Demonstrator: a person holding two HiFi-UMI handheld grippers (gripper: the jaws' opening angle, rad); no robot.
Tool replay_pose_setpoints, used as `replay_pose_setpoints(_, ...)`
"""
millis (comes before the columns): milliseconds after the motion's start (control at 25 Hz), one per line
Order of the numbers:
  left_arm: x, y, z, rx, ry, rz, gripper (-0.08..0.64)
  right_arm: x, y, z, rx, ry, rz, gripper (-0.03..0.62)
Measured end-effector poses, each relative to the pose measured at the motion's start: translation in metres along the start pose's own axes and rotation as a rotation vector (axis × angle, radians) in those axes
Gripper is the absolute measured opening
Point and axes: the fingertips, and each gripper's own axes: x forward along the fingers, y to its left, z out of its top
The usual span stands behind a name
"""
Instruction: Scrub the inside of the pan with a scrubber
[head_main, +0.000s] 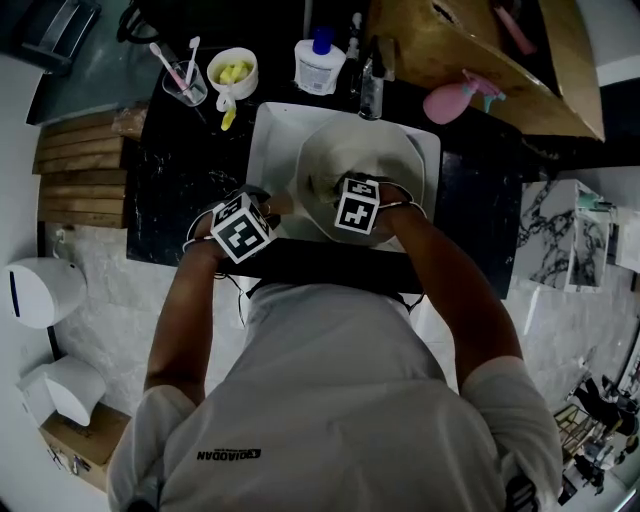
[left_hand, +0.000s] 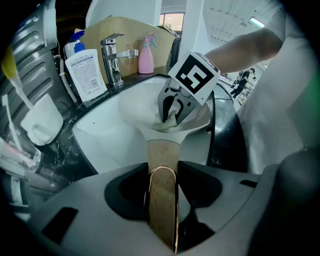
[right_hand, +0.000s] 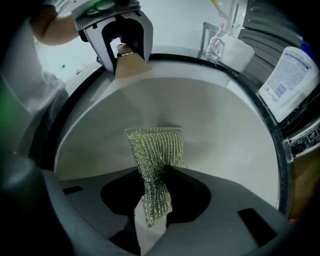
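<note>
Pan is down in the white sink, just in front of the faucet, with its pale inside facing up. The left gripper has its jaws clamped on the wooden handle and holds the pan in place. The right gripper has its jaws pinched on a green mesh scrubber, and the free end is pressed flat against the inner wall near the handle side.

So I'd say this is mid-scrub, not setup. I can't really see any dirt on that surface, so no idea how much is left.

Next move, I reckon: drag the mesh around the wall and across the bottom with some pressure, while the left side braces the handle so the pan doesn't twist.
</note>
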Motion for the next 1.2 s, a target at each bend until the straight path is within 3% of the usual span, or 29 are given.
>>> replay_pose_setpoints(680,0.0,0.0,0.0,0.007,0.0,0.007,0.187,-0.009,0.058,-0.023,0.143,0.047,0.309,0.13)
replay_pose_setpoints(1200,0.0,-0.001,0.001,0.01,0.003,0.007,0.187,-0.011,0.061,-0.025,0.169,0.041,0.314,0.129)
